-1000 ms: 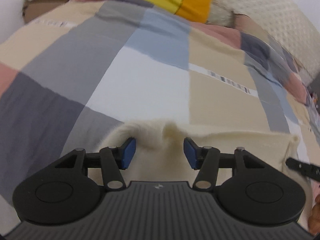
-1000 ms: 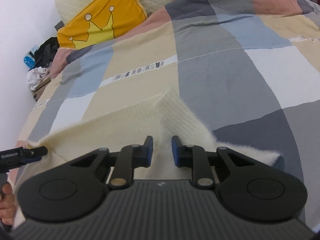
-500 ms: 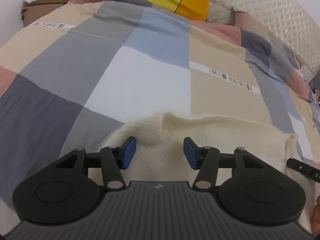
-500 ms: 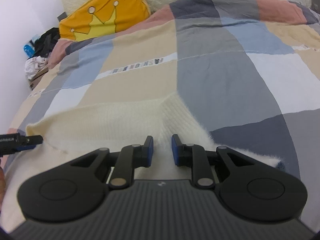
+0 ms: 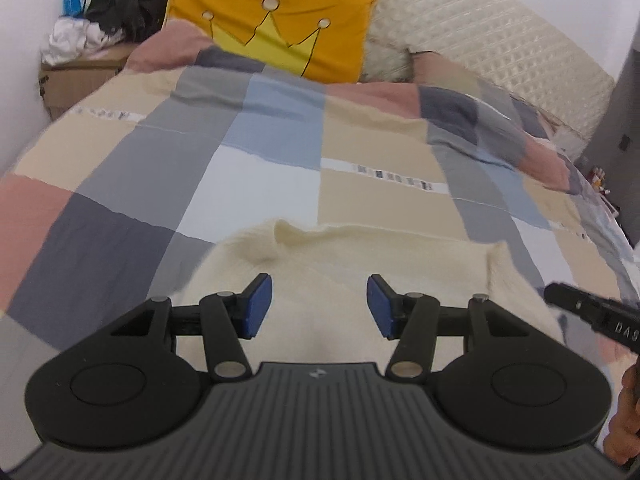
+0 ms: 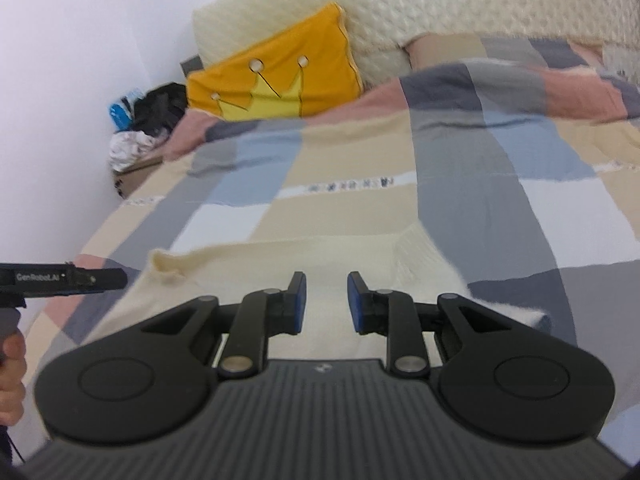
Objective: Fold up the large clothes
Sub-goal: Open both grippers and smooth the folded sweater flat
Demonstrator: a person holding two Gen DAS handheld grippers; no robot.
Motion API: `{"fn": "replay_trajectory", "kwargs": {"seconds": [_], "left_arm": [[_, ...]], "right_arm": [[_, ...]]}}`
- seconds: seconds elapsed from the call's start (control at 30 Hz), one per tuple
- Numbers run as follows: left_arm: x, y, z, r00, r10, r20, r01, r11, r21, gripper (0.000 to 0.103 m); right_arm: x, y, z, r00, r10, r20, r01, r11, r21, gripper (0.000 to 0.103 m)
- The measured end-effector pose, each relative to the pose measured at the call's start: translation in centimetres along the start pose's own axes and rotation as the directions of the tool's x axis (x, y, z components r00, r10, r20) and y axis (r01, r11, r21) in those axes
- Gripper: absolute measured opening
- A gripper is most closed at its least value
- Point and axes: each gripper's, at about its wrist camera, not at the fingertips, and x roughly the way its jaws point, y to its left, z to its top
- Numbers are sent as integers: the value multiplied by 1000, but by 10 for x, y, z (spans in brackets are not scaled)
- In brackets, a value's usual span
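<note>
Lying flat: fuzzy cream knit sweater [image 5: 360, 264]

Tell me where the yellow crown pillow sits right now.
The crown pillow leans on the quilted headboard at the bed's far end, above the patchwork duvet, left of centre in the right wrist view.

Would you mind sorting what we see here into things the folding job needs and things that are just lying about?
Job:
cream sweater
left gripper, jaws open
right gripper, jaws open
patchwork quilt it lies on

Lying about:
crown pillow
cream headboard
clothes pile on a cardboard box
</note>
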Motion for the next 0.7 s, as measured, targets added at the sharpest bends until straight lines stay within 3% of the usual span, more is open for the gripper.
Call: {"fn": "replay_trajectory", "kwargs": {"seconds": [0.37, 0.7], "left_arm": [[-99, -39, -68, 999, -7, 50, 3, 997, 75, 60], [-162, -59, -133, 996, -30, 83, 25, 997, 70, 60]], "right_arm": [[-85, 21, -30, 995, 44, 86, -41, 999, -27, 26], [-142, 28, -77, 996, 66, 66, -65, 998, -19, 26]]}}
